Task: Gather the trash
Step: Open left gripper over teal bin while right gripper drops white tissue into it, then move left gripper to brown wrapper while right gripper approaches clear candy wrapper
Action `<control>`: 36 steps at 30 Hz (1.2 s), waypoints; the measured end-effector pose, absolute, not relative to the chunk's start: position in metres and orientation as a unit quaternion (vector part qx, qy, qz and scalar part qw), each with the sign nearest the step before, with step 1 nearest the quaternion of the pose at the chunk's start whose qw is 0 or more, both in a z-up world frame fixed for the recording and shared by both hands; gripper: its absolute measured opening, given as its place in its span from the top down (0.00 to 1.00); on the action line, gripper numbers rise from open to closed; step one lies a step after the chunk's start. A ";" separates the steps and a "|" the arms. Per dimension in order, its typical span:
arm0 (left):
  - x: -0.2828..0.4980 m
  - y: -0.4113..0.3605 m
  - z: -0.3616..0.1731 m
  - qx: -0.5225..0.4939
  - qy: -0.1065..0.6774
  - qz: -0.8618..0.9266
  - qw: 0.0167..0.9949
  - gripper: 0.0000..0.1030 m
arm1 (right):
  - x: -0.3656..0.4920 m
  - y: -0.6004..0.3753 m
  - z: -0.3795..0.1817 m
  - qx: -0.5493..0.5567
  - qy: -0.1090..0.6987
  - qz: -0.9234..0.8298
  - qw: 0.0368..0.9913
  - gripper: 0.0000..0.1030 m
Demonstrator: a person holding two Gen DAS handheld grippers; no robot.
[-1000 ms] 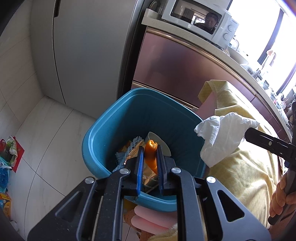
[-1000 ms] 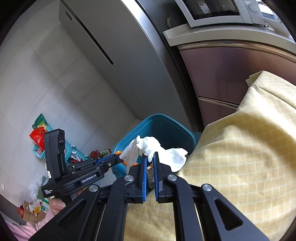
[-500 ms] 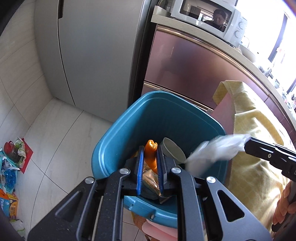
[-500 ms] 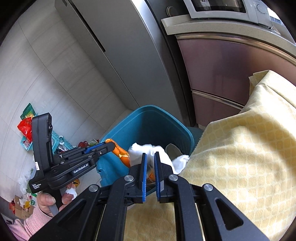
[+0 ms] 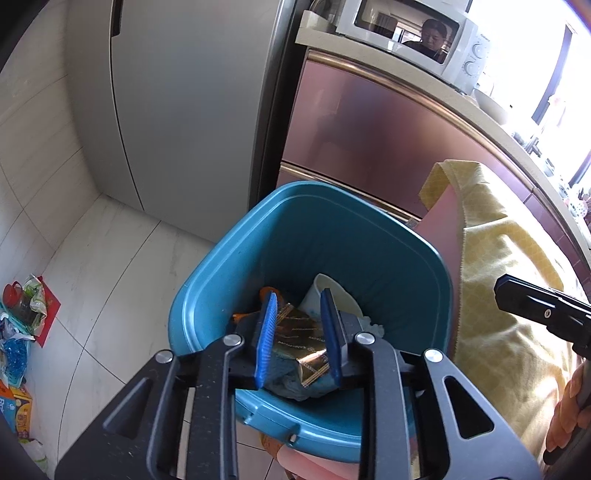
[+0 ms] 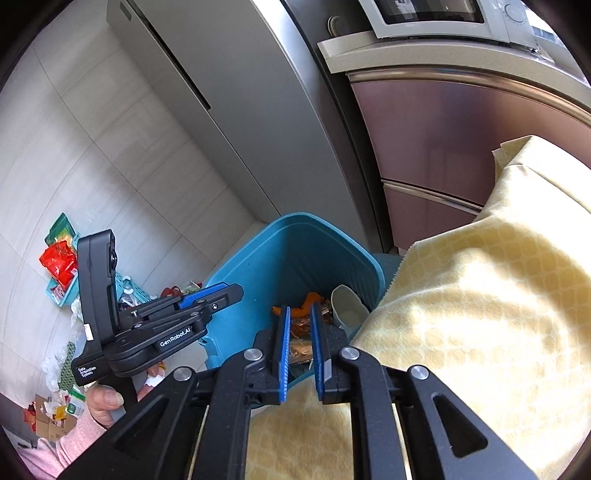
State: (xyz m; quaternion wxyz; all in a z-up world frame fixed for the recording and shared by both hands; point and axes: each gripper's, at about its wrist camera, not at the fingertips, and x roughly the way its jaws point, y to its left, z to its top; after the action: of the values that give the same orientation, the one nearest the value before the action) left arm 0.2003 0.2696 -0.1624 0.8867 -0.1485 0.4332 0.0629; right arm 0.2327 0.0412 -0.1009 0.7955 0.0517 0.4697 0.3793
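A blue trash bin [image 5: 207, 295] [image 6: 236, 266] stands on the floor beside the yellow cloth. Inside it lie an orange peel [image 5: 266, 293] [image 6: 312, 298], a gold wrapper [image 5: 295, 339], a paper cup [image 5: 334, 291] [image 6: 345, 302] and a bit of white tissue [image 5: 371, 325]. My left gripper [image 5: 298, 295] [image 6: 218, 295] hovers over the bin's near rim; its jaws are opening with nothing between them. My right gripper [image 6: 300, 307] [image 5: 504, 291] hangs over the bin's edge by the cloth. Its jaws are opening a little, and they too hold nothing.
A grey fridge [image 5: 184, 92] and a pink cabinet [image 5: 369, 140] with a microwave [image 5: 406, 33] on top stand behind the bin. The yellow cloth [image 6: 480, 295] covers a surface at the right. Litter and packets [image 6: 59, 258] lie on the tiled floor at the left.
The orange peel left my left gripper and now lies in the bin. The white tissue left my right gripper and dropped in. Both pairs of jaws have widened.
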 end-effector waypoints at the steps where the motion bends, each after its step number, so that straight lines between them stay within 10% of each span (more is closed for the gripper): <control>1: 0.199 0.268 -0.160 -0.148 0.430 0.059 0.889 0.75 | 0.231 0.038 -0.099 0.054 0.468 0.381 0.796 0.88; 36: 0.151 -0.022 -0.091 -0.029 0.374 -0.268 0.887 0.54 | 0.107 -0.237 -0.065 0.177 0.364 0.162 0.900 0.68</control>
State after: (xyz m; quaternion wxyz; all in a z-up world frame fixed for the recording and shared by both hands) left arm 0.1511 -0.0221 -0.0913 0.8872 -0.0290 0.3742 -0.2685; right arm 0.1069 -0.2367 -0.0646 0.8999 0.1767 0.3644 0.1615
